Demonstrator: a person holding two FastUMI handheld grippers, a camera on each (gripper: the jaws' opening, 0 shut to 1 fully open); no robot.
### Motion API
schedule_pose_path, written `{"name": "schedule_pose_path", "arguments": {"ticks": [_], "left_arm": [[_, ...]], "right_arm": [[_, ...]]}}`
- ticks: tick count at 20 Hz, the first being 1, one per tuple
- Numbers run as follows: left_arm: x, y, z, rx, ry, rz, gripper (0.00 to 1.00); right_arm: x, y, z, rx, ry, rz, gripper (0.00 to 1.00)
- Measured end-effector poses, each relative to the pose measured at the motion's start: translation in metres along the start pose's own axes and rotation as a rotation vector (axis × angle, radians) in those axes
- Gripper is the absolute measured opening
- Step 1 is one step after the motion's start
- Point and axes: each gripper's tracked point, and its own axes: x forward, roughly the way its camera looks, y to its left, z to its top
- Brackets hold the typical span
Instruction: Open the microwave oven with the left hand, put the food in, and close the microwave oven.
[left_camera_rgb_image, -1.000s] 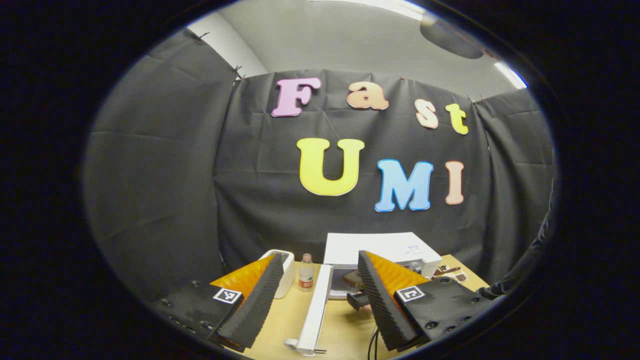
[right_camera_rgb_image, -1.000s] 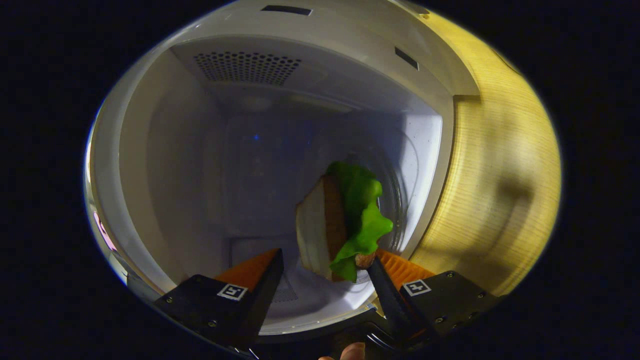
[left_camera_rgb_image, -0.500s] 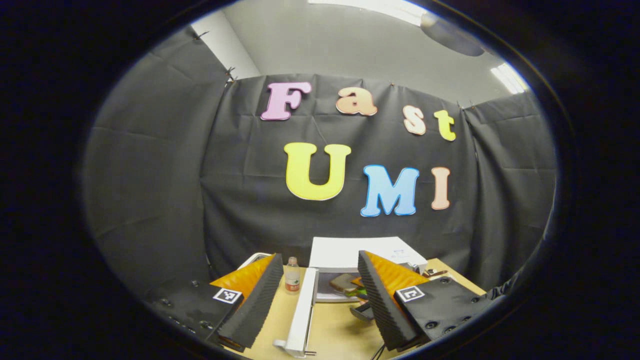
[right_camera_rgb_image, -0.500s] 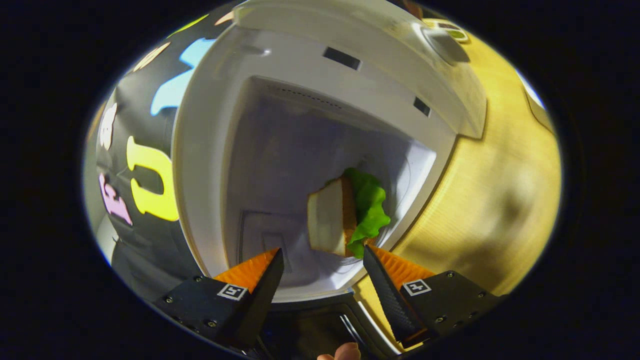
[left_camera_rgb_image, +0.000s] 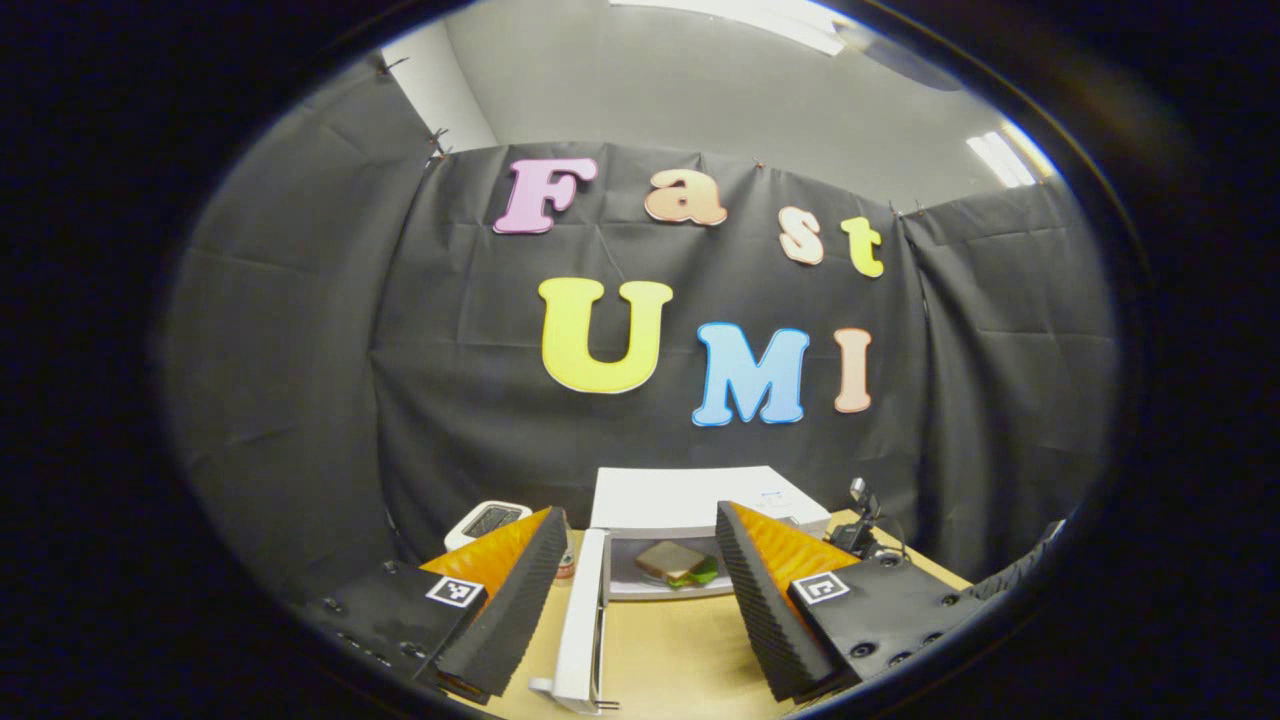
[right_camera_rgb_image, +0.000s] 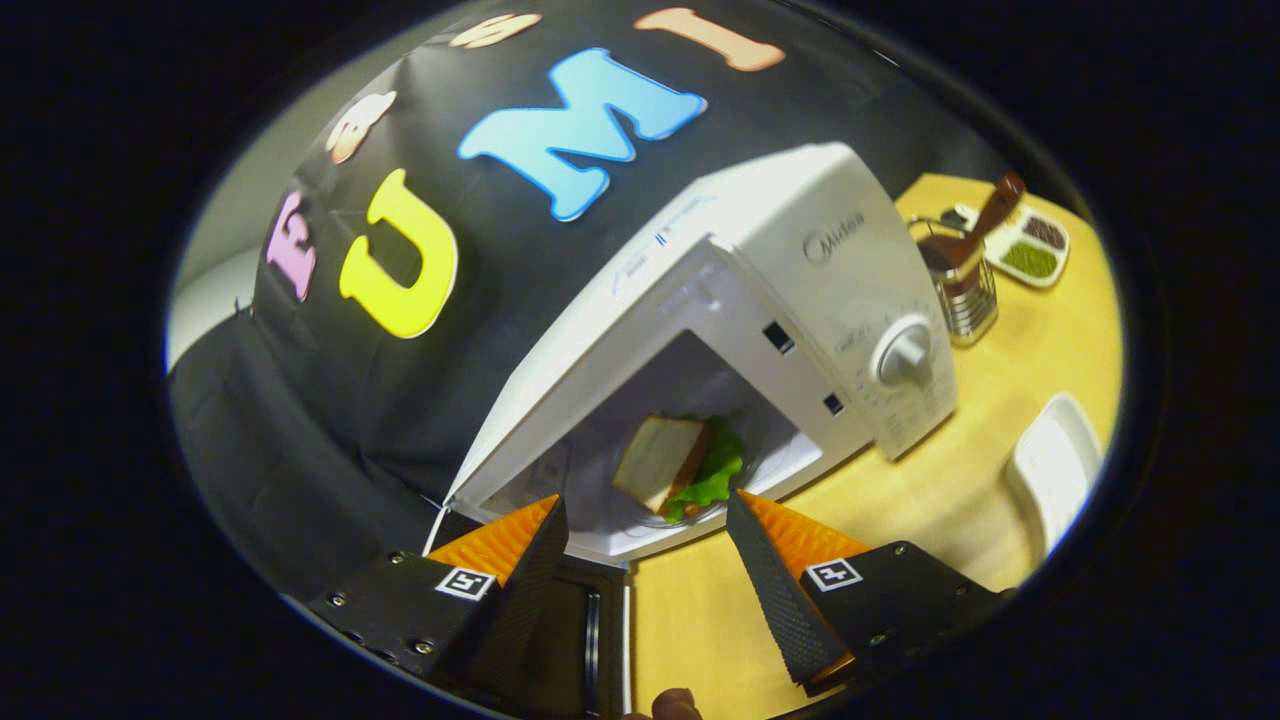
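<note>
One sandwich (right_camera_rgb_image: 672, 460) lies inside the open microwave (right_camera_rgb_image: 800, 260) on the bench (right_camera_rgb_image: 960, 470), door (left_camera_rgb_image: 580, 630) swung wide. Both the left gripper (left_camera_rgb_image: 640, 590) and right gripper (right_camera_rgb_image: 645, 570) hold their fingers spread apart, gripping nothing. One wire basket (right_camera_rgb_image: 960, 285) holds utensils.

A mock kitchen staged inside a recording booth: black cloth walls (left_camera_rgb_image: 300, 350) hang pinned under a plain grey office ceiling with strip lights (left_camera_rgb_image: 990, 158). On a light wooden desk (right_camera_rgb_image: 930, 500) stand a white microwave (right_camera_rgb_image: 800, 260), a toaster (left_camera_rgb_image: 487, 520), a wire utensil holder (right_camera_rgb_image: 962, 290) and a condiment tray (right_camera_rgb_image: 1030, 245).
</note>
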Motion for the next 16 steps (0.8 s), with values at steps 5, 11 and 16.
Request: {"name": "schedule_pose_path", "arguments": {"ticks": [5,11,16], "left_arm": [[0.004,-0.015,0.000,0.000,-0.009,-0.040,0.96],[0.002,-0.016,-0.006,0.008,-0.008,-0.037,0.94],[-0.007,-0.006,-0.006,0.024,-0.036,-0.012,0.96]], "right_arm": [[-0.059,0.015,0.043,-0.205,-0.055,0.003,0.96],[-0.142,0.044,0.081,-0.351,-0.159,0.004,0.96],[-0.201,0.060,0.107,-0.457,-0.254,-0.034,0.96]]}}
